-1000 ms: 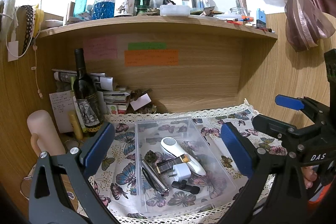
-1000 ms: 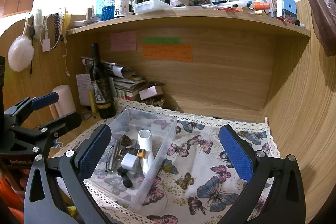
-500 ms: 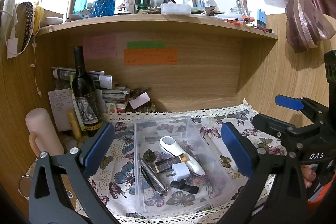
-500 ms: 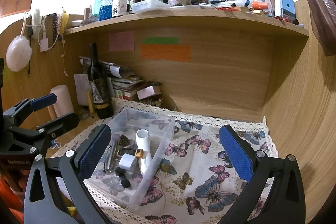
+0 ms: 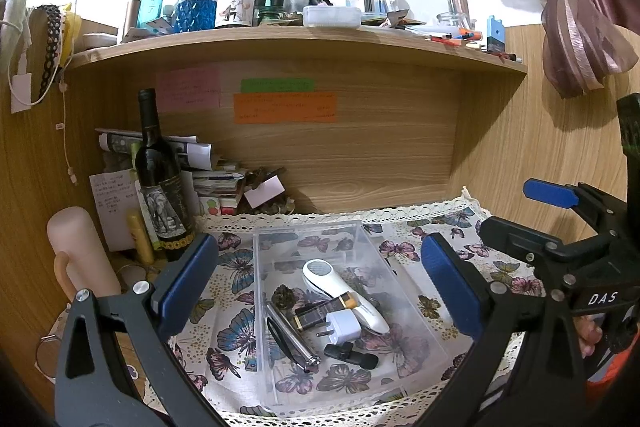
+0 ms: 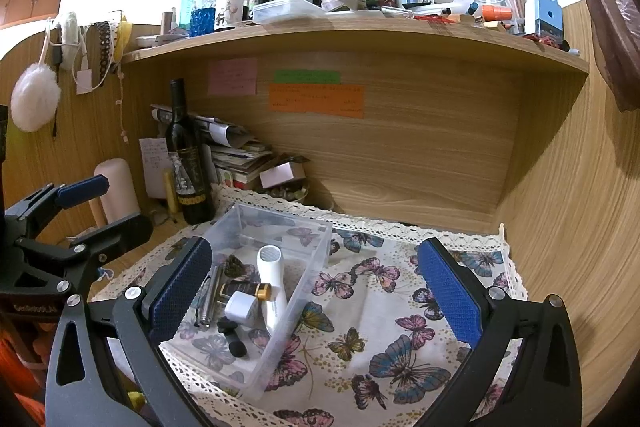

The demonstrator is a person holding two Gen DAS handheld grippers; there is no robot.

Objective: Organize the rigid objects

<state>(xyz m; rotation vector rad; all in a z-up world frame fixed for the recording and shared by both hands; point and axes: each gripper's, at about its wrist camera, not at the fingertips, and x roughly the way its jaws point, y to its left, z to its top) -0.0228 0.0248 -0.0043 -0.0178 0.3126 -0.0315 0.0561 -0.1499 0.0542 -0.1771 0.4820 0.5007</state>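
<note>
now both tools hang empty above the butterfly cloth (image 6: 400, 347): the left gripper (image 5: 320, 283) and right gripper (image 6: 316, 291) each have jaws spread wide. the clear box (image 5: 372, 251) on the cloth holds a white device (image 5: 340, 291), charger plug (image 5: 344, 327), metal pen (image 5: 292, 335) and black clip (image 5: 352, 353).

The wooden desk (image 6: 532, 227) carries a white lace-edged cloth with butterflies (image 6: 384, 327). On the cloth stands a clear plastic box (image 6: 316, 259); a dark wine bottle (image 6: 188, 163) stands beside the cloth.
</note>
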